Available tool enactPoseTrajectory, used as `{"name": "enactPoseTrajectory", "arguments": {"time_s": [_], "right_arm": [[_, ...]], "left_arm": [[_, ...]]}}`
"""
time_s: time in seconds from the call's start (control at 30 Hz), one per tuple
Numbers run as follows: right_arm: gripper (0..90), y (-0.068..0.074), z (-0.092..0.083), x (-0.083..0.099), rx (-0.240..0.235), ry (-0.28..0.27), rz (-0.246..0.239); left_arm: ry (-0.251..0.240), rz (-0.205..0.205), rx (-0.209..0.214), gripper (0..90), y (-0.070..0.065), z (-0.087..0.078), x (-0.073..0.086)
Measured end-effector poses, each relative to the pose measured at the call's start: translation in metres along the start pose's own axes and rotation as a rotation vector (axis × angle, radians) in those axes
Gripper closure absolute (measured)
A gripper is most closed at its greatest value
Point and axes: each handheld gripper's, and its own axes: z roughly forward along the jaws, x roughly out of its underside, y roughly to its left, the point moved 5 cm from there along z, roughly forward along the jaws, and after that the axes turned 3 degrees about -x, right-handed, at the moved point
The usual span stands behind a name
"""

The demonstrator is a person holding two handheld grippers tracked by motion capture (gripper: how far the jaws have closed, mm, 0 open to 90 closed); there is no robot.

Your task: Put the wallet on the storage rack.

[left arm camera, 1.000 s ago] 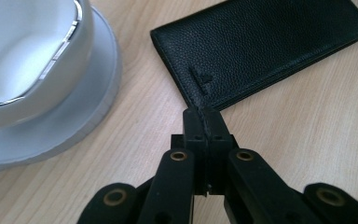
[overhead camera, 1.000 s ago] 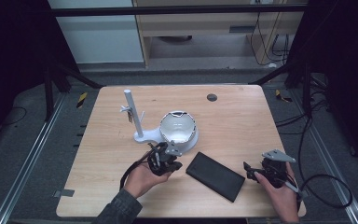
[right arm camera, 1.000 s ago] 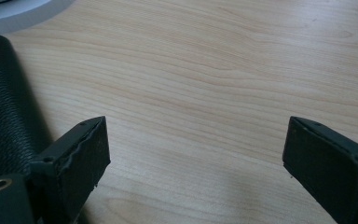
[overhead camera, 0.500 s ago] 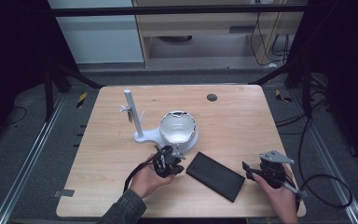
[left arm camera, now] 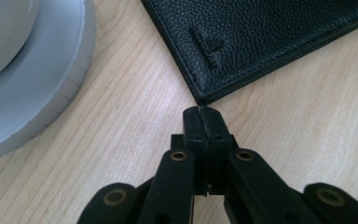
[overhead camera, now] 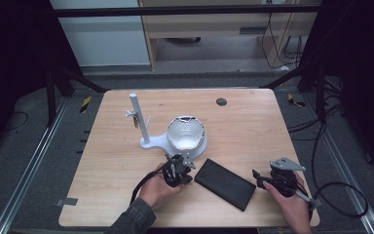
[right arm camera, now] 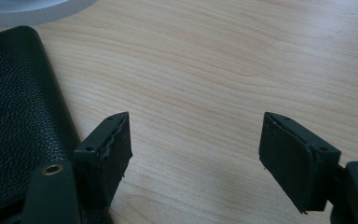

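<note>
My right gripper waits near the wallet's right end, jaws spread and just closing, nothing between. My left gripper, jaws pressed together, noses its far-left corner. Next, I'd pry that corner.

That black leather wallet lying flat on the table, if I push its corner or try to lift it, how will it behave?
The wallet lies flat and thin, so it will probably slide or pivot on the smooth wooden table rather than tip or roll. Its grained leather and stitched edge suggest it flexes somewhat and grips pads fairly well. With the shut left gripper at its corner, getting under that low edge looks tricky.
</note>
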Motion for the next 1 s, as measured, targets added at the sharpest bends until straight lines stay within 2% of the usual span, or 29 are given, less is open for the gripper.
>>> {"name": "enactPoseTrajectory", "arguments": {"time_s": [0.97,1.0], "right_arm": [[23.3,0.0004,-0.0006,-0.0003,-0.001,-0.001,0.003],[23.3,0.0013,-0.0011,-0.0003,-0.005,0.001,0.014]], "left_arm": [[0.041,0.035,-0.005,90.0,-0.0010,0.0072,-0.0049],[0.043,0.039,-0.006,90.0,-0.0008,0.0073,-0.0051]]}}
